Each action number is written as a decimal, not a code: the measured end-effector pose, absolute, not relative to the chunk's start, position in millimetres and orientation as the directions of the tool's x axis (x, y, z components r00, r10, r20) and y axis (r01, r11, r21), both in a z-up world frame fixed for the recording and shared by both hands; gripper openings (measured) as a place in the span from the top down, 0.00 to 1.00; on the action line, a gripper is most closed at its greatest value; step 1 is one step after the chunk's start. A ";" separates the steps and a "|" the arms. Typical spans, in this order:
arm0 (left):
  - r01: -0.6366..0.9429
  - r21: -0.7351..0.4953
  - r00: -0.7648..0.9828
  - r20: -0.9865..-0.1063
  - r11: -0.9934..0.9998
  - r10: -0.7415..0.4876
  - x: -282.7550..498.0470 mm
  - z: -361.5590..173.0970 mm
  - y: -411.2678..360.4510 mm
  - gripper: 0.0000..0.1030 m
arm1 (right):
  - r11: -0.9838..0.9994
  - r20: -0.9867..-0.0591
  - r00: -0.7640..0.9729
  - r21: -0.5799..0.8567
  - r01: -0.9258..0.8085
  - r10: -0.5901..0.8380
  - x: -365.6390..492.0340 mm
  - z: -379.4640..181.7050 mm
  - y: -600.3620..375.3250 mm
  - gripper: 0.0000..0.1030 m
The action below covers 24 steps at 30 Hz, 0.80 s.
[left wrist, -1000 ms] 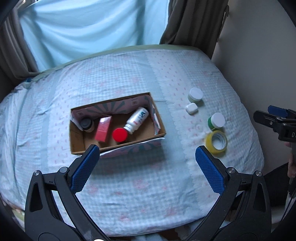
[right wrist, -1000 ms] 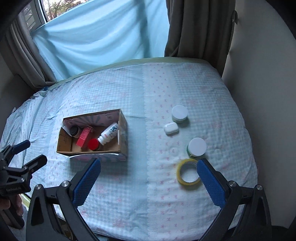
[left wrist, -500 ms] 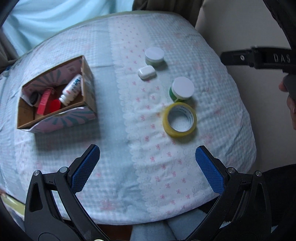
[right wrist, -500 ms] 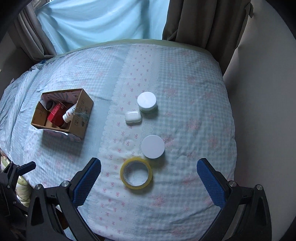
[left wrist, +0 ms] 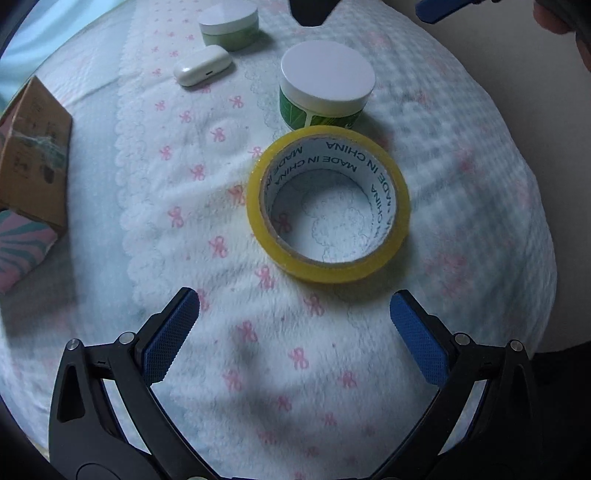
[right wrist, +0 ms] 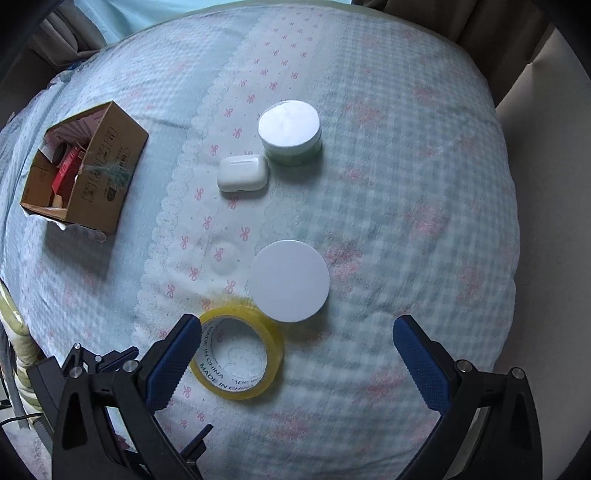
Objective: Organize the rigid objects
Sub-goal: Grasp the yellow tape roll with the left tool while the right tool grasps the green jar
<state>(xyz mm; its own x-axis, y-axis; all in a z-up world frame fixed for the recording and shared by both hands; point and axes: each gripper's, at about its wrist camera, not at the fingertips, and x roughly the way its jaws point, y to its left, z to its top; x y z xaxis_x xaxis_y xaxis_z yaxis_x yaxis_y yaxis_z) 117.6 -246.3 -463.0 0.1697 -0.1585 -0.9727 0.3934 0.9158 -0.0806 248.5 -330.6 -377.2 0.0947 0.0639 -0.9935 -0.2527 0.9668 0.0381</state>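
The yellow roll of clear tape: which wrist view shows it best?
The left wrist view. The yellow roll of clear tape lies whole and central ahead of the open left gripper, its core print readable. In the right wrist view the roll sits low, partly hidden behind one blue finger of the right gripper.

Bow-patterned blue quilt on a bed, dark curtains, beige wall alongside.

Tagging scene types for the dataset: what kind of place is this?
Probably a bedroom at home: a soft quilted bedspread with pink bows covers the surface, curtains hang behind it, and household bits like a tape roll lie about.
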 end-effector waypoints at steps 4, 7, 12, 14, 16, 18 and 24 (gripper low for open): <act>0.422 -0.065 0.229 -0.957 0.904 -0.176 122.9 -483.6 -257.5 0.00 | 0.960 -0.998 0.038 0.041 -0.278 0.054 261.6 -416.7 -321.7 0.00; 0.446 -0.064 0.248 -0.949 0.893 -0.193 129.7 -489.7 -266.9 0.00 | 0.961 -0.999 -0.002 0.048 -0.272 0.049 269.4 -439.6 -320.6 0.00; 0.482 -0.042 0.259 -0.947 0.875 -0.188 140.8 -493.3 -282.6 0.00 | 0.970 -0.995 -0.080 0.077 -0.230 0.060 281.6 -467.8 -323.0 0.00; 0.490 -0.045 0.251 -0.949 0.871 -0.190 146.8 -493.7 -287.6 0.00 | 0.974 -0.993 -0.111 0.074 -0.214 0.051 284.9 -478.0 -324.2 0.01; 0.495 -0.048 0.241 -0.952 0.867 -0.190 152.7 -494.6 -290.5 0.00 | 0.976 -0.991 -0.121 0.085 -0.203 0.061 287.9 -484.0 -324.9 0.07; 0.496 -0.049 0.234 -0.954 0.867 -0.188 158.5 -495.2 -293.3 0.00 | 0.975 -0.989 -0.130 0.101 -0.196 0.076 289.4 -487.7 -324.6 0.15; 0.510 -0.067 0.217 -0.955 0.858 -0.203 171.2 -494.7 -299.4 0.06 | 0.973 -0.982 -0.170 0.112 -0.199 0.079 292.7 -498.4 -321.7 0.29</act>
<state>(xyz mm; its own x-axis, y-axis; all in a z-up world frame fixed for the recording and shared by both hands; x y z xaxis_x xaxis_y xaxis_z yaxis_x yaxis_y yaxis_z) 171.2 -299.4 -494.7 0.2167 -0.2029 -0.9549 0.5097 0.8578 -0.0666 292.7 -321.7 -498.4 -0.1704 0.0785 -0.9822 -0.1992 0.9735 0.1124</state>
